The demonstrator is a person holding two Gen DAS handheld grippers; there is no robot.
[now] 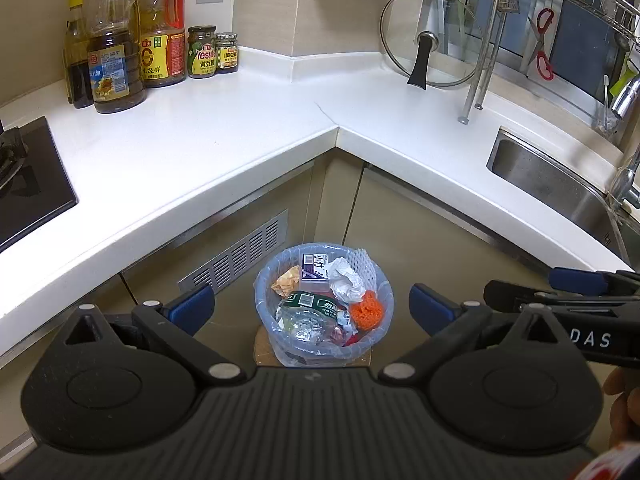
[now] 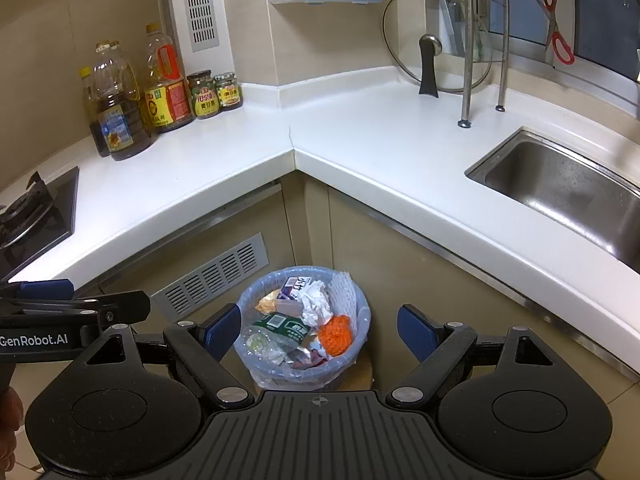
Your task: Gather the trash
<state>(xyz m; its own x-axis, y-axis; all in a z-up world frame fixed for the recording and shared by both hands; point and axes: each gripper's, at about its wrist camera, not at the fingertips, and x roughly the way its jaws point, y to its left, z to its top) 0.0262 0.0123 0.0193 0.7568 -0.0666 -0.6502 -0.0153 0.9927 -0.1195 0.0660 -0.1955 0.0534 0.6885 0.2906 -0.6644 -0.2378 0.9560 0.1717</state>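
A small bin (image 1: 262, 284) lined with a bluish plastic bag stands on the floor in the corner under the counter. It holds crumpled white paper (image 1: 346, 280), an orange mesh ball (image 1: 366, 310), a purple-and-white carton (image 1: 314, 266), white foam netting (image 1: 366, 262) and a crushed green-labelled bottle (image 1: 308, 308). My left gripper (image 1: 311, 310) hovers above the bin, open and empty. My right gripper (image 2: 319, 333) hangs beside it over the same bin (image 2: 246, 300), also open with nothing between its blue pads (image 2: 222, 332).
A white L-shaped counter (image 1: 224, 136) wraps the corner above the bin. On it stand oil bottles (image 1: 114, 64) and jars (image 1: 202, 54) at the back left, and a glass lid (image 1: 430, 40). A stove (image 1: 32, 184) lies left, a steel sink (image 2: 560, 184) right, and a vent grille (image 2: 212, 276) sits in the cabinet.
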